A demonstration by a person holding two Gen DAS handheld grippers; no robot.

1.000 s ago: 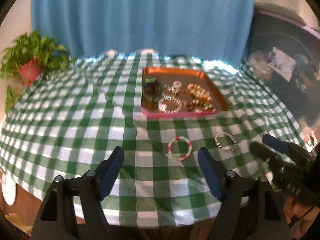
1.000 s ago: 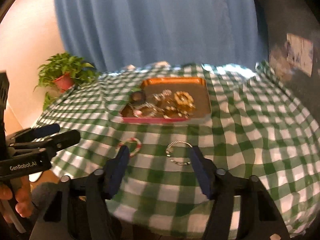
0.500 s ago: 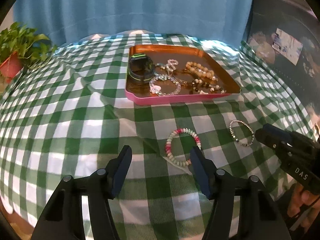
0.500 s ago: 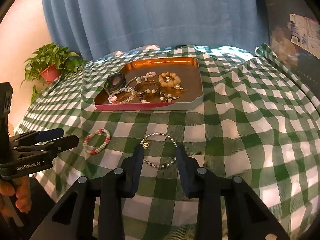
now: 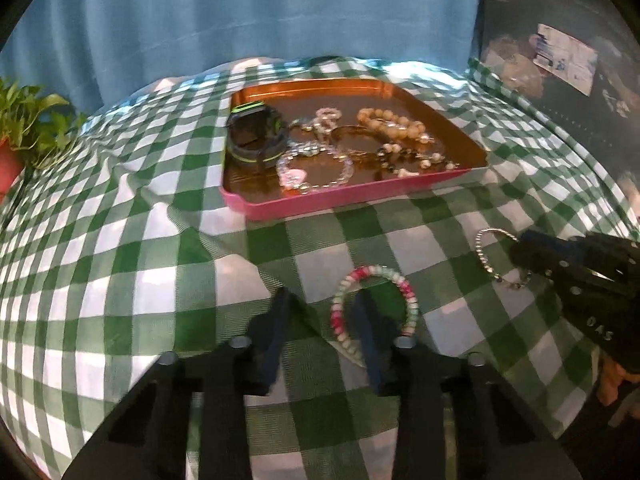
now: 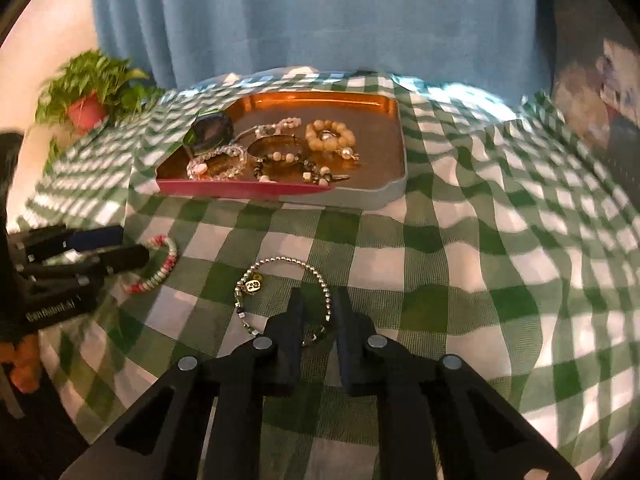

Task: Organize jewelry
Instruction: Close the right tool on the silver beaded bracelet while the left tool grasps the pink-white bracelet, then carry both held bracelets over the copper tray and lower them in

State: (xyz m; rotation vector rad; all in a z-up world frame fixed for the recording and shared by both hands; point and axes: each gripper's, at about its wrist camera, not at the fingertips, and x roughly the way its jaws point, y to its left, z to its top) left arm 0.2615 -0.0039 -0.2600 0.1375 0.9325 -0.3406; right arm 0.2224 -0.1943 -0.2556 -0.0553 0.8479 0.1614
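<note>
A pink and white bead bracelet (image 5: 408,296) lies flat on the green checked tablecloth; my left gripper (image 5: 320,304) is open, its two fingers either side of the bracelet's left arc. A silver bead bracelet with a gold charm (image 6: 288,276) lies on the cloth; my right gripper (image 6: 318,304) is narrowly open with its fingers either side of the bracelet's right arc. Both bracelets lie in front of a copper tray with a pink rim (image 5: 340,202) that holds a black watch (image 5: 256,136) and several bead bracelets (image 5: 394,122). The tray also shows in the right wrist view (image 6: 394,120).
A potted plant in a red pot (image 6: 86,108) stands at the table's far left. A blue curtain (image 5: 260,16) hangs behind the table. The checked cloth (image 6: 500,280) drapes over the table's edges, with bare cloth to the right of the tray.
Both grippers have moved forward and down to the bracelets. Both jaws have narrowed; each now has its fingers either side of its bracelet's beads.
</note>
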